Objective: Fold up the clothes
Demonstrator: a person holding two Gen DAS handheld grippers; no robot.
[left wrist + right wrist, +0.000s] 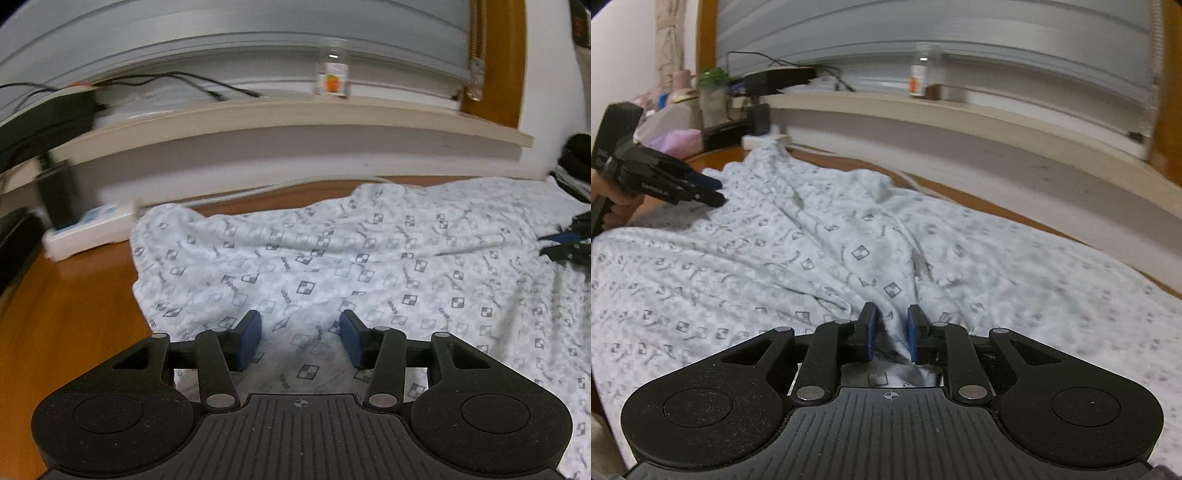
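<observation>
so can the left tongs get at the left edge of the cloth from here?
Probably yes: left tongs hang open over the cloth, and nothing lies between them and its edge.

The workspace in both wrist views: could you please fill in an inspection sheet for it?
Surface: brown wooden tabletop, mostly covered by cloth.
Job's things: white garment with grey checkered-square print, spread out and creased, a ridge bunched up near the right gripper.
Clutter: white power strip at the garment's far left; dark items at the far right.
Grippers: left gripper open above flat cloth, gripping nothing; right gripper narrowly parted around a cloth fold.
Cables: black cables on the ledge.
Surroundings: pale ledge with a clear jar with orange label; grey blinds behind.
</observation>
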